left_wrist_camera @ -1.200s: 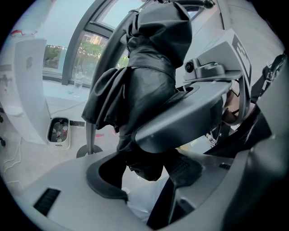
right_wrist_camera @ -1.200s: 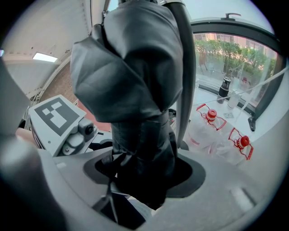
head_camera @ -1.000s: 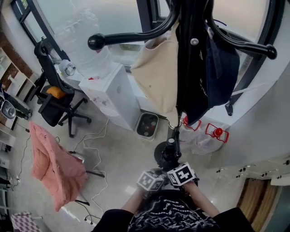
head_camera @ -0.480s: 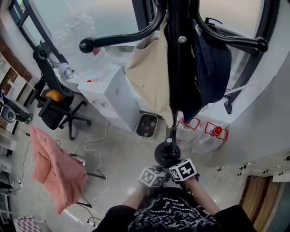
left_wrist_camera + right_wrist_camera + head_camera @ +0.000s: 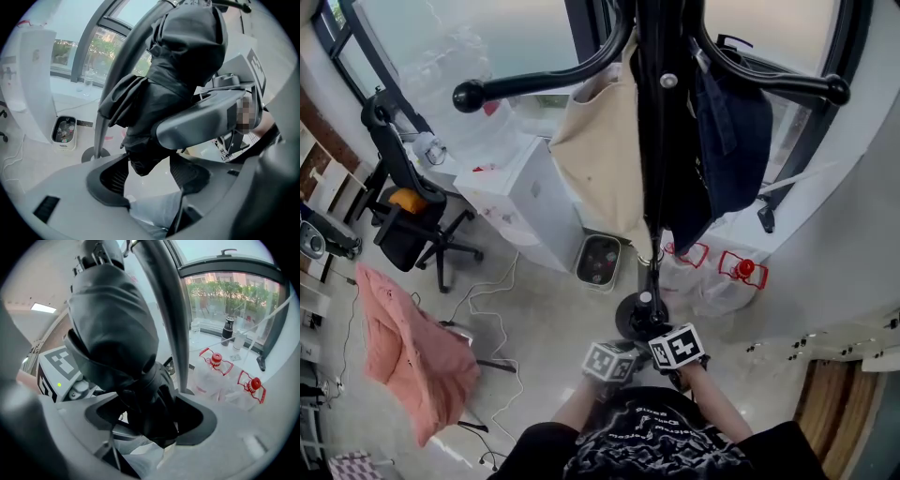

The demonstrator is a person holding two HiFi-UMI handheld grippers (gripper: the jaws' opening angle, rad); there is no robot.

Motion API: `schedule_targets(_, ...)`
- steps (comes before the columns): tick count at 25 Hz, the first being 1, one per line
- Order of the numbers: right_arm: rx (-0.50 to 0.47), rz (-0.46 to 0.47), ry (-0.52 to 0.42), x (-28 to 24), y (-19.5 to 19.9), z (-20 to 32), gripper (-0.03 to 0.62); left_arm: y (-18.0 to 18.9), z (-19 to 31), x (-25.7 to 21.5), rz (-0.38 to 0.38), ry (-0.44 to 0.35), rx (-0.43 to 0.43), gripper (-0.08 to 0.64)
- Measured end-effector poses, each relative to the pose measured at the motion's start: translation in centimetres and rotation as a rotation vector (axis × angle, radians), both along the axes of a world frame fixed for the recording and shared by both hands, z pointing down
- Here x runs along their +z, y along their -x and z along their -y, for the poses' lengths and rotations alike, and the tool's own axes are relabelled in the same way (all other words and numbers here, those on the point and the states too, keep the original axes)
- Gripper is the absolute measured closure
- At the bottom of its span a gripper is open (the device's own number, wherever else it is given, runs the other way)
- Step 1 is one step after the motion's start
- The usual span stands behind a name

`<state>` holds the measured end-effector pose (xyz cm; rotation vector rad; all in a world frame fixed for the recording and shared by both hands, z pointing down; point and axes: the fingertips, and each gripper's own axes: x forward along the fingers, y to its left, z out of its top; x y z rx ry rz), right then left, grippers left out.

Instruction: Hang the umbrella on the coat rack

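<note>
My left gripper [image 5: 150,173] gapes and my right gripper [image 5: 152,420] has just opened, both around the umbrella [image 5: 661,159]; snagged fabric could unhook it from the coat rack [image 5: 544,82].

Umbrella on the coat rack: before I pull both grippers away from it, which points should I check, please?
1. Umbrella handle seated on a hook of the coat rack: cannot tell; its top is cut off in every view.
2. Right gripper released: ok; its jaws have just been opening and stand wide, with the umbrella between them but not pressed.
3. Left gripper released: ok; its jaws are apart, with the umbrella's lower end loose between them.
4. Lower end clear of the floor: ok; it hangs above it.
5. Neighbours undisturbed: ok; the beige bag and navy garment hang beside the umbrella.
</note>
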<state>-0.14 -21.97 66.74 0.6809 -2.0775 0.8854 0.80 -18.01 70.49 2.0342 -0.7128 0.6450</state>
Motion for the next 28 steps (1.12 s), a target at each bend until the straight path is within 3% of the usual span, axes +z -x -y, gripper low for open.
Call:
schedule_targets(6,0.033,0.039,0.044,0.3,-0.4,0.0,0.249,1.6,1.6,-0.6,0.011,-0.045,-0.084,0.299)
schedule_targets(12,0.046,0.054,0.053,0.4,-0.6,-0.6,0.249,2.1,1.0,-0.9,0.001,-0.038,-0.087,0.299)
schedule_targets(28,0.135,0.168,-0.002,-1.9,-1.3,-1.0,0.242,2.3,0.8,-3.0,-0.067,-0.092,-0.175,0.299)
